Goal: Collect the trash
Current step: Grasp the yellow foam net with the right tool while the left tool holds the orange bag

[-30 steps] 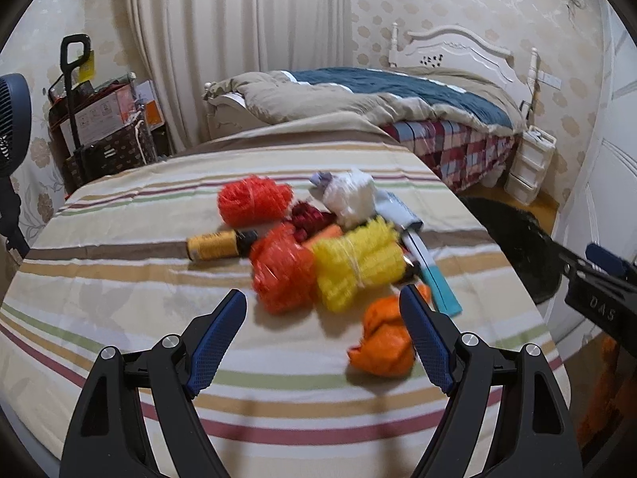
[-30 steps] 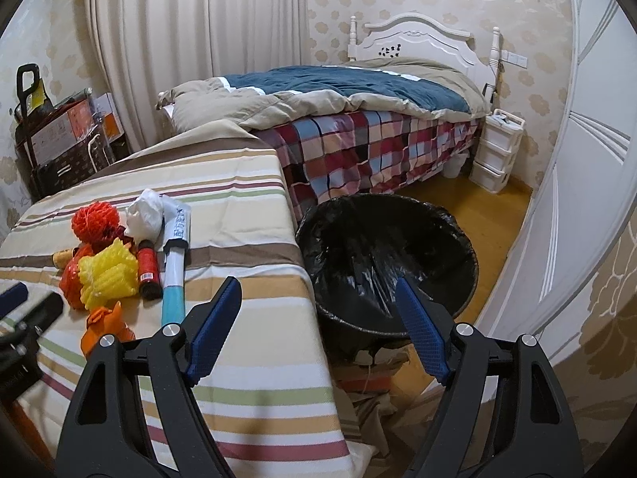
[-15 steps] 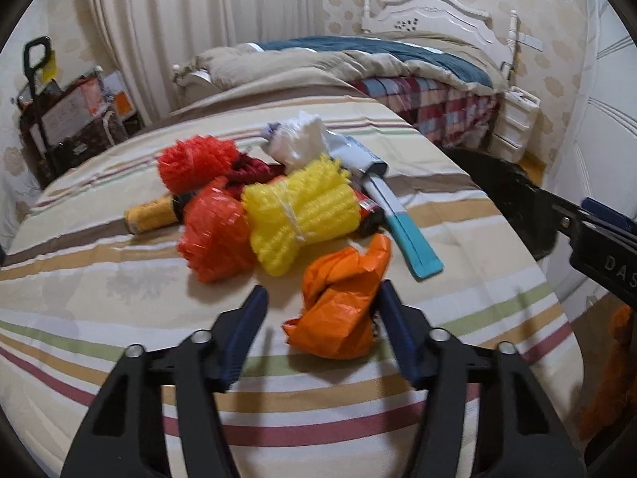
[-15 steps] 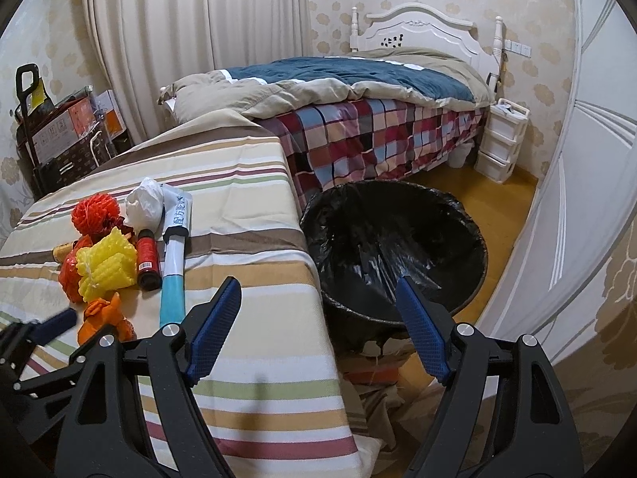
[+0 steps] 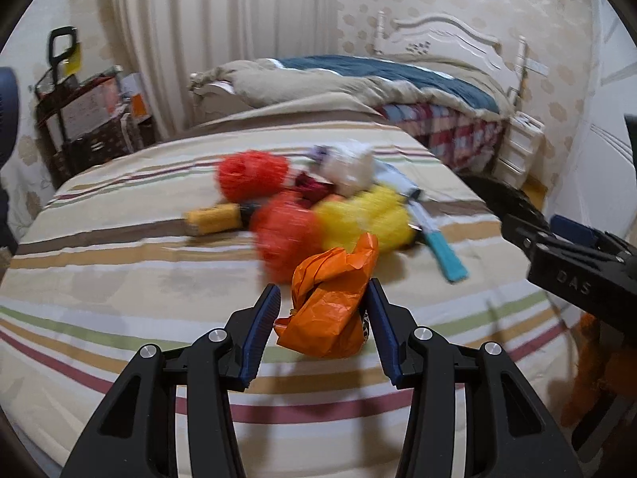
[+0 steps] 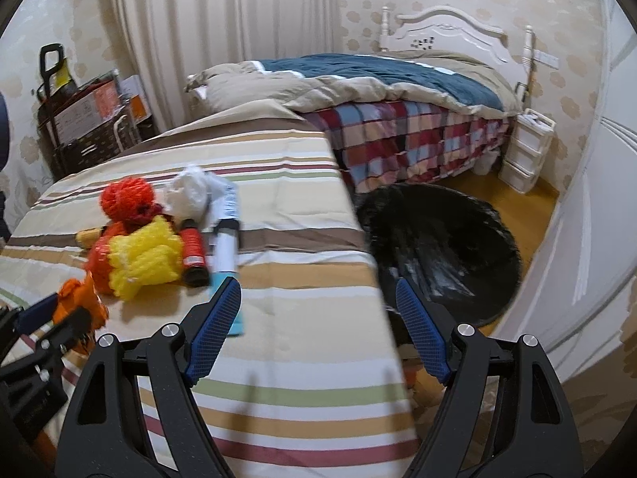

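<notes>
A crumpled orange plastic bag (image 5: 330, 306) sits between the blue pads of my left gripper (image 5: 322, 287). The jaws are closing, the pads press on it, and it stays sharp while the table behind blurs. Behind it on the striped tablecloth (image 5: 119, 279) lies a pile: red mesh balls (image 5: 253, 175), a yellow mesh bundle (image 5: 366, 219), a white wad (image 5: 350, 165), a yellow spool (image 5: 215, 219) and a white tube with a teal end (image 5: 438, 245). My right gripper (image 6: 317, 283) hangs open and empty over the table's right edge, beside the black-lined bin (image 6: 446, 247).
The bin stands on the wooden floor between the table and a bed (image 6: 398, 91) with a checked cover. White plastic drawers (image 6: 525, 147) stand by the bed's headboard. A loaded cart (image 6: 87, 119) stands at the back left near the curtain.
My left gripper moved in over the orange bag and its jaws narrowed from wide open to pressing on it. The right gripper shifted left, so more table and less bin shows.
</notes>
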### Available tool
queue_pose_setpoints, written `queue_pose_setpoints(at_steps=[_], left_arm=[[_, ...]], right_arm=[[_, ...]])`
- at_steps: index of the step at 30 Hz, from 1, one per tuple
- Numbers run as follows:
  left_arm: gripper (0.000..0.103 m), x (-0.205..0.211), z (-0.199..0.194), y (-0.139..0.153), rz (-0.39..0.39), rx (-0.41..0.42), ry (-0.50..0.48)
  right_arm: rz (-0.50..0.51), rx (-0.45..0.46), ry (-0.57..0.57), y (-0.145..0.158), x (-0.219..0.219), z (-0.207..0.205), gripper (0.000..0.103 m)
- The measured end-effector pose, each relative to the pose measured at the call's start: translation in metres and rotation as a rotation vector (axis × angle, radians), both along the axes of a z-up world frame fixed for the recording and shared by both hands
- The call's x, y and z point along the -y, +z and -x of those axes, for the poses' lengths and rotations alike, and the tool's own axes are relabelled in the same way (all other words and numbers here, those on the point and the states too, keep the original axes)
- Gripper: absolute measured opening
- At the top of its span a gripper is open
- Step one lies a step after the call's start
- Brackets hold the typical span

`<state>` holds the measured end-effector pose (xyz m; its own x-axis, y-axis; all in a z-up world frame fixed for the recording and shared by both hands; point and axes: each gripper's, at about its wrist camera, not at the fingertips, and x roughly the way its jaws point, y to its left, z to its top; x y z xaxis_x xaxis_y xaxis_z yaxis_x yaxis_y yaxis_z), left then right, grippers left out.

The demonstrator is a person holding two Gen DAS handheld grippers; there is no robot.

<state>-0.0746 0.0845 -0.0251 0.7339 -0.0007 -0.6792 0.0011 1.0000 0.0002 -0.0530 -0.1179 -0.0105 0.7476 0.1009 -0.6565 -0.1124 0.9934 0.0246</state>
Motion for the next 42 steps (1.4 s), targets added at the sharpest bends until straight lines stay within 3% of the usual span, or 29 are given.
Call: queue_pose_setpoints(at_steps=[12,25,27,29,34,42], left_arm=[[0.047,-0.085,-0.005,0.002,-0.003,0.014,0.202],[0.047,-0.112,-0.007,-0.005,0.025,0.006,0.237],[0.047,-0.110,-0.007,-0.006,0.027,0.004,0.234],[0.047,-0.109,-0.007,-0.007,0.030,0.003,0.231],[0.047,-0.103,-0.006,-0.006,0.028,0.007,0.219],[0.047,-0.090,-0.001,0.007,0.034,0.050,0.197]], right_arm=[[0.018,0.000,0.178,0.004,-0.082,-0.008,0.079],[0.069,-0.035,0.236,-0.011,-0.124,-0.024,0.079],[0.058,-0.041,0.251,-0.011,-0.124,-0.024,0.074],[0.032,-0.061,0.280,-0.013,-0.126,-0.024,0.059],[0.007,-0.062,0.299,-0.011,-0.127,-0.020,0.051],[-0.032,-0.020,0.286,0.007,-0.111,-0.008,0.049]])
